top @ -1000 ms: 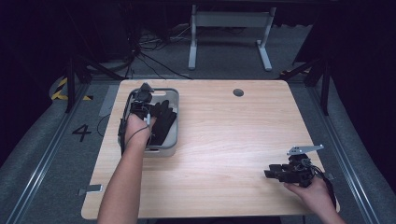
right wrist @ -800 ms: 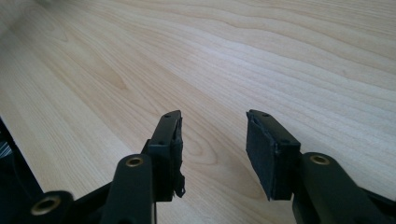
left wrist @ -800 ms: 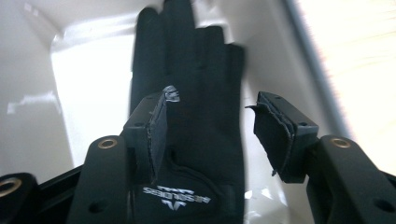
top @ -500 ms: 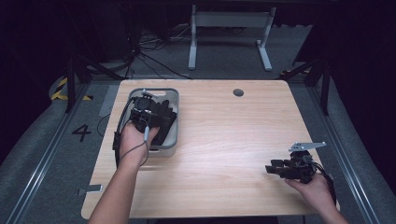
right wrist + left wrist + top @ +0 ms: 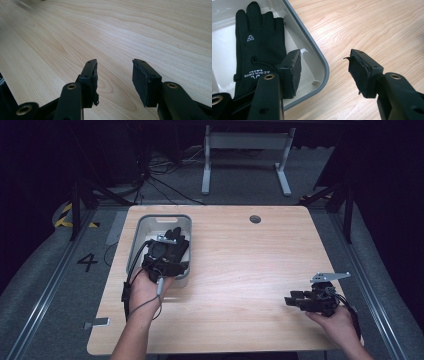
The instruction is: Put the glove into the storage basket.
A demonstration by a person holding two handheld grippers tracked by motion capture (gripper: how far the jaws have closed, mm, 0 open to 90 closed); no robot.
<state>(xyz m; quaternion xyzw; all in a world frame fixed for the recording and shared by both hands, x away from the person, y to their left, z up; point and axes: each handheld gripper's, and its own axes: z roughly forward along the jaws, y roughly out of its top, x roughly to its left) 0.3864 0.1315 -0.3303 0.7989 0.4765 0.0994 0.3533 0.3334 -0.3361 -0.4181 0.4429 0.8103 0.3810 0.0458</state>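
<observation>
A black glove (image 5: 254, 50) with white print lies flat in a grey bin (image 5: 308, 35) at the table's left. In the high view the glove (image 5: 175, 239) fills the bin's near half. My left gripper (image 5: 166, 256) hovers over the bin's near right corner. Seen from its own camera, the left gripper (image 5: 324, 56) is open, one pad above the bin's inside and the other above the wood, nothing held. Near the table's right front, my right gripper (image 5: 292, 300) rests low. Its jaws have just been opening, and the right gripper (image 5: 113, 65) stands wide with bare wood between them.
The light wooden table (image 5: 240, 270) has a round cable hole (image 5: 255, 219) at the back. The grey bin (image 5: 162, 220) stands at the left side. Dark floor, cables and a white stand's feet (image 5: 245, 175) lie beyond the far edge.
My left hand has drawn back from over the bin's middle toward its near right corner. The right hand has stayed where it was.
</observation>
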